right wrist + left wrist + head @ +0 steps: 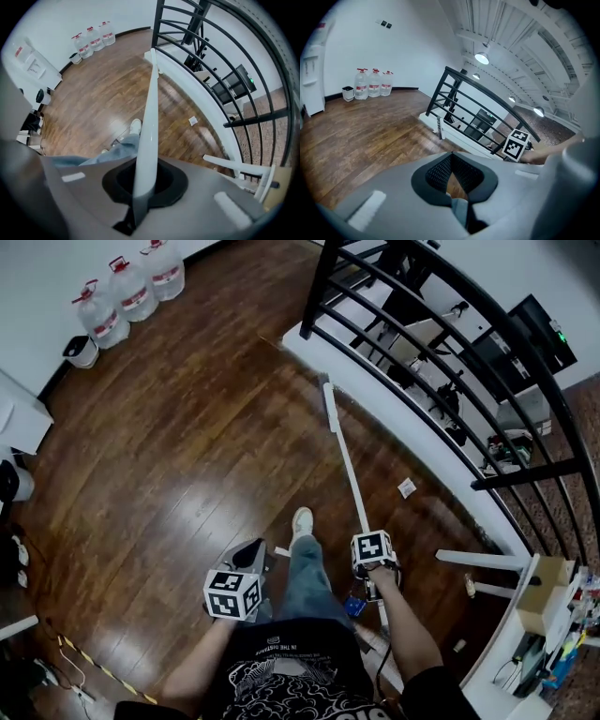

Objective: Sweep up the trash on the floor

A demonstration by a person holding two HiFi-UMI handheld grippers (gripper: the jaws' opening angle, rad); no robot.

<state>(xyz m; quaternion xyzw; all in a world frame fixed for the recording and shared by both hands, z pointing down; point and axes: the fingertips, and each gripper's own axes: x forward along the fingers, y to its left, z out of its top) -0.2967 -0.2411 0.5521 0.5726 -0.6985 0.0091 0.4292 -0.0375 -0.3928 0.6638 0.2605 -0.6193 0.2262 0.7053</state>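
Note:
My right gripper [372, 563] is shut on a long white broom handle [349, 470] that slants away over the wood floor. The broom head [328, 401] rests by the white ledge; it also shows as the broom head [439, 127]. In the right gripper view the handle [149, 122] runs straight between the jaws of the gripper [140, 187]. My left gripper [242, 576] is shut on the handle of a grey dustpan [249, 555], held low by the person's leg. A white scrap of paper [406, 487] lies on the floor near the ledge, seen too as the paper scrap [192, 121].
A black railing [431, 362] on a white ledge [394, 418] bounds the right side. Three water jugs [131, 287] and a small white bin [82, 351] stand by the far wall. A white shelf [534, 615] is at the right, a cable [94, 662] lower left. The person's shoe [301, 521] points forward.

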